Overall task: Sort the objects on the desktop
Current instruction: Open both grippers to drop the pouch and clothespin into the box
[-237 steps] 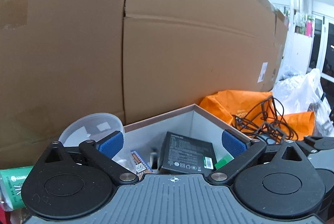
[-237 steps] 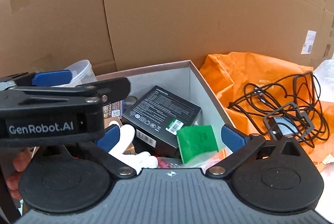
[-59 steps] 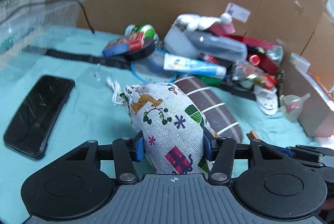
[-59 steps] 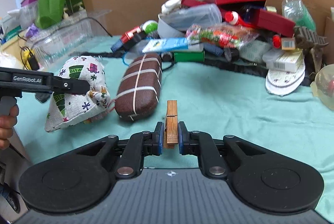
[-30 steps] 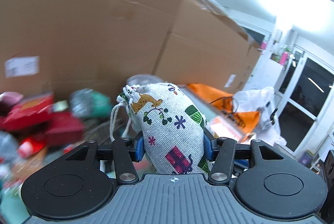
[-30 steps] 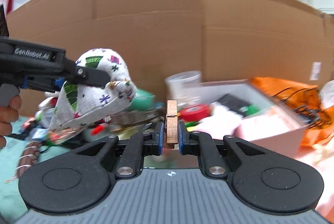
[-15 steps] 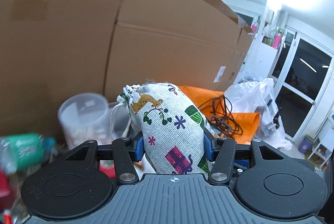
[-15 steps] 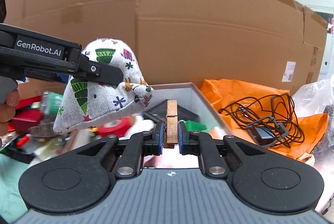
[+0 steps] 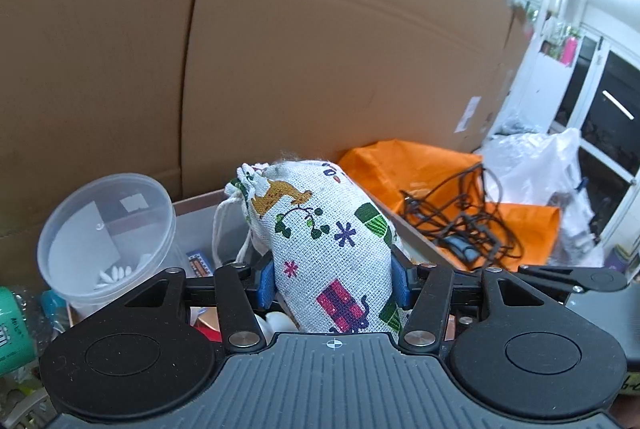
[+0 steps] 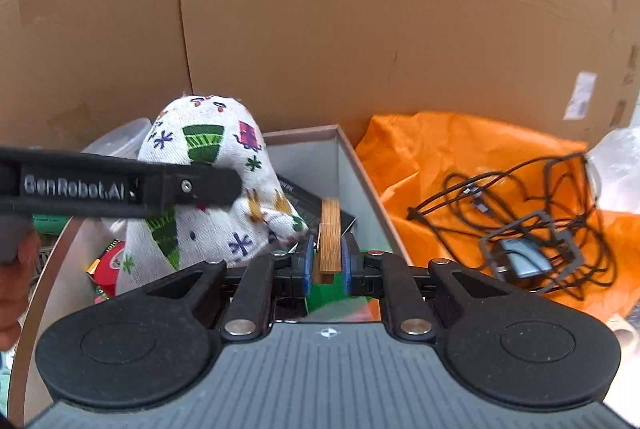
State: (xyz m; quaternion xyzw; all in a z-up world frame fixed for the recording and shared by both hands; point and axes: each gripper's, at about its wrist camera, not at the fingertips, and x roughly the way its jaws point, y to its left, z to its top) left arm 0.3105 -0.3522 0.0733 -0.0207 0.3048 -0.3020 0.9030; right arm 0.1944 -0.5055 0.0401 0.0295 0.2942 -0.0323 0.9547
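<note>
Now both loads over grey box (image 10: pixel 352 165). Left gripper (image 9: pixel 332 285) opening, printed pouch (image 9: pixel 328 245) between its pads; right gripper (image 10: pixel 327 261) opening, wooden clothespin (image 10: pixel 330 229) between pads. Neither dropped yet; box already holds several items.

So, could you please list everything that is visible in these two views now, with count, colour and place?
Fabric pouch: one, white with printed pictures, between the left gripper's pads, over the box.
Clothespin: one, wooden, between the right gripper's pads.
Open box: one, grey inside, below both grippers, holding a black carton, red tape and green items.
Plastic tub: one, clear, left of the box.
Orange bag: one, right of the box.
Cable tangle: one, black, on the orange bag.
Cardboard wall: brown, behind everything.
White plastic bag: one, far right.
Left gripper: black, blue pads, jaws opening.
Right gripper: black, jaws opening.
Hand: one, left edge.
</note>
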